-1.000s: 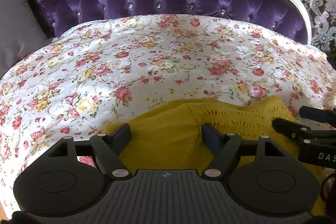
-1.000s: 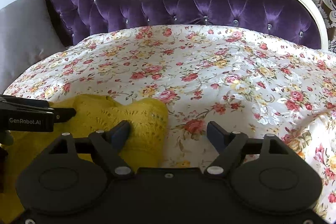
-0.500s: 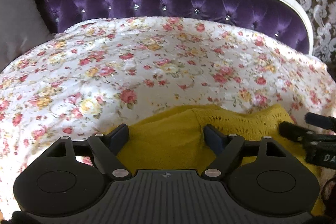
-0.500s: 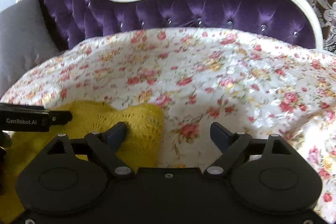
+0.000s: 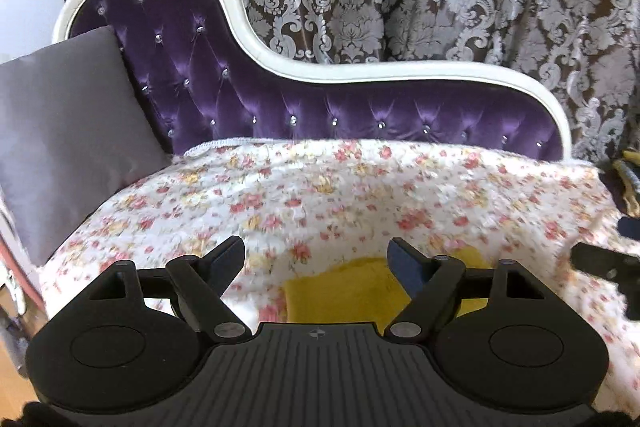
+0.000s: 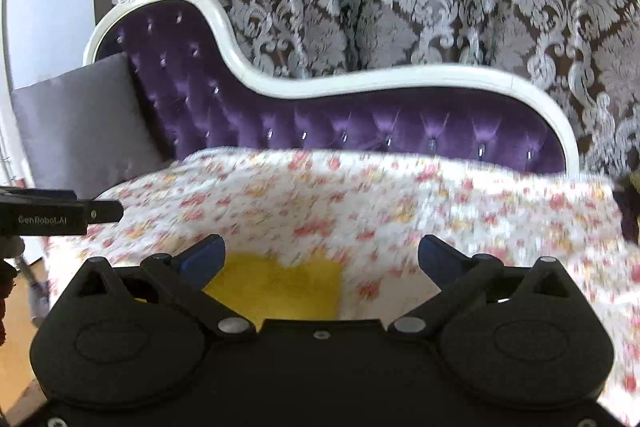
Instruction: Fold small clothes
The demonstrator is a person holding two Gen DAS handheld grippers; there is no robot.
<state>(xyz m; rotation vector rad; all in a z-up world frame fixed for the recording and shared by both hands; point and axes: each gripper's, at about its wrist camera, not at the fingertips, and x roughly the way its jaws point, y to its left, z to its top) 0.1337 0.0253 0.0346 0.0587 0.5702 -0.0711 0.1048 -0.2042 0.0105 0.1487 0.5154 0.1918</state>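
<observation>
We saw one yellow knitted garment lying flat on the flowered bedspread at the near edge of the couch. It looked folded into a compact block with straight edges, its nearer part hidden from us; blur hid the stitch pattern.

Black left tool, ribbed body; black right tool, blue pads, silver screws

My matt black plastic left gripper has a ribbed body. Below it lies the soft mustard-yellow knitted garment on a satiny floral quilted cover. The glossy tufted purple velvet sofa back has a smooth white-painted frame.
</observation>
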